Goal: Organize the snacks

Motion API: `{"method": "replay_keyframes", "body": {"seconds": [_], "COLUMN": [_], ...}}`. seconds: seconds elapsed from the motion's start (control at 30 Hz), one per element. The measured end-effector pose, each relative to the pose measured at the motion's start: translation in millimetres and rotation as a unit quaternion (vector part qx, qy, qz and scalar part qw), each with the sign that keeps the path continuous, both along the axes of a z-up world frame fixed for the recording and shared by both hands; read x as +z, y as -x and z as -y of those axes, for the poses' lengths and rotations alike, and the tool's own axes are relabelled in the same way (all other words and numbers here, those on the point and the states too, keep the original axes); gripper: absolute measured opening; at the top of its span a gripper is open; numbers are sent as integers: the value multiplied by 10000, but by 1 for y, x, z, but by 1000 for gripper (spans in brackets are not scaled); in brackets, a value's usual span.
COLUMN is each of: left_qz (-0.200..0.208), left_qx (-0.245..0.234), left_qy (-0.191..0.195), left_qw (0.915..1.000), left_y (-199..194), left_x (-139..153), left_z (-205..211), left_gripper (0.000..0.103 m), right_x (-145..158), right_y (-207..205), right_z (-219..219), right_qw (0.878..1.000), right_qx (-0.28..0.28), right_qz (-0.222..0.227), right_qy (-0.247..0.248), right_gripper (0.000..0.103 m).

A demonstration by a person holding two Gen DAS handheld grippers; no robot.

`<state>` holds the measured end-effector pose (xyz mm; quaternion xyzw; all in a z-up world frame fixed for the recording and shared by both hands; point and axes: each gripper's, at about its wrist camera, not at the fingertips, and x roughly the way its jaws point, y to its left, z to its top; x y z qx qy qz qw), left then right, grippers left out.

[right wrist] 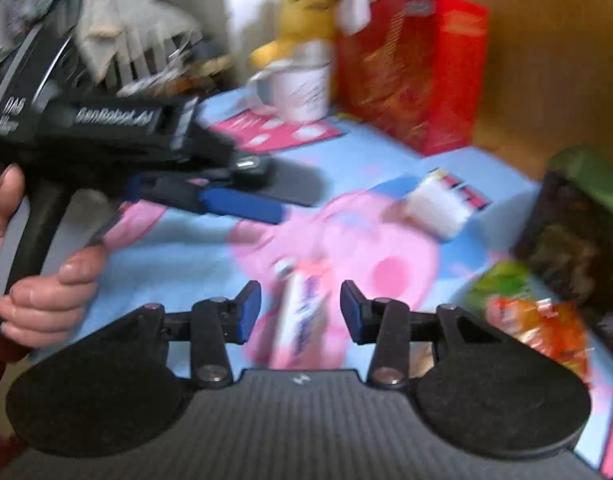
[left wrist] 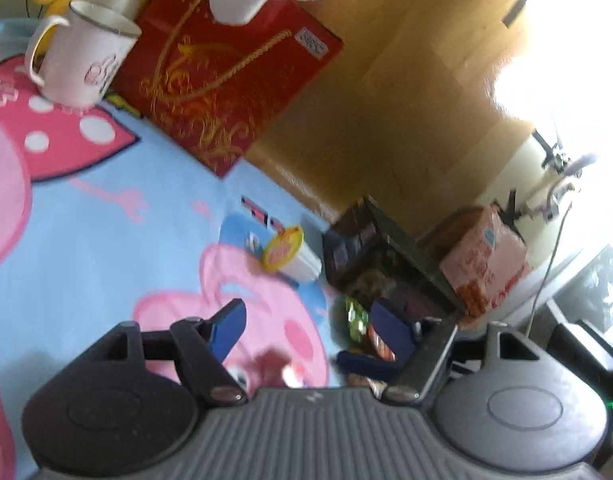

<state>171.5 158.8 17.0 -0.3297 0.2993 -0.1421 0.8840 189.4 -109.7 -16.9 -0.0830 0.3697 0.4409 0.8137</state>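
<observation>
In the right wrist view a pink and white snack packet [right wrist: 302, 312] lies on the cartoon mat [right wrist: 178, 248] between the blue pads of my right gripper [right wrist: 300, 314]. Its jaws are open, with a gap on each side of the packet. My left gripper [right wrist: 290, 202], held in a hand [right wrist: 38, 300], hovers over the mat to the left, open and empty. In the left wrist view the left gripper [left wrist: 306, 330] stands open above the mat, and a blurred pink packet [left wrist: 274, 364] lies low between its fingers. A small white cup with a yellow lid [left wrist: 284, 254] lies ahead.
A dark basket [left wrist: 370, 248] of snacks stands at the mat's right edge, with green and orange packets [right wrist: 522, 304] beside it. A white mug [left wrist: 82, 60], a red box [left wrist: 234, 80] and a yellow plush toy [right wrist: 306, 12] are at the back. A wooden panel [left wrist: 406, 100] bounds the far side.
</observation>
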Motion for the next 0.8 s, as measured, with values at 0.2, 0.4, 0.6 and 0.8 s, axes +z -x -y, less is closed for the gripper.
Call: {"method": "replay_keyframes", "body": {"seconds": [0.2,0.4,0.6,0.8], "left_qz": [-102,-325,-601,-652], "left_qx": [271,94,-174,-36], "left_qy": [184,-177,-53,-75], "left_qw": [9994,9993,9980,9978], "left_y": [-62,-121,-142,-125], "left_x": [4,-13,-42,-28], "left_z": [-6,13,14,4], "left_gripper": [79,71,40,35], "right_x": [2,-21,-41,-31], "right_y": [-62,-122,-133,-106], "right_z": [-13,-51,-51,-51], "right_qw": [9965,9916,9928,9934], "right_qx": [-750,-304,-51,63], "right_qz": [-86,-372,-255,141], "right_qy": [354,1203,1170,1137], "right_gripper": [72,71,59,42]}}
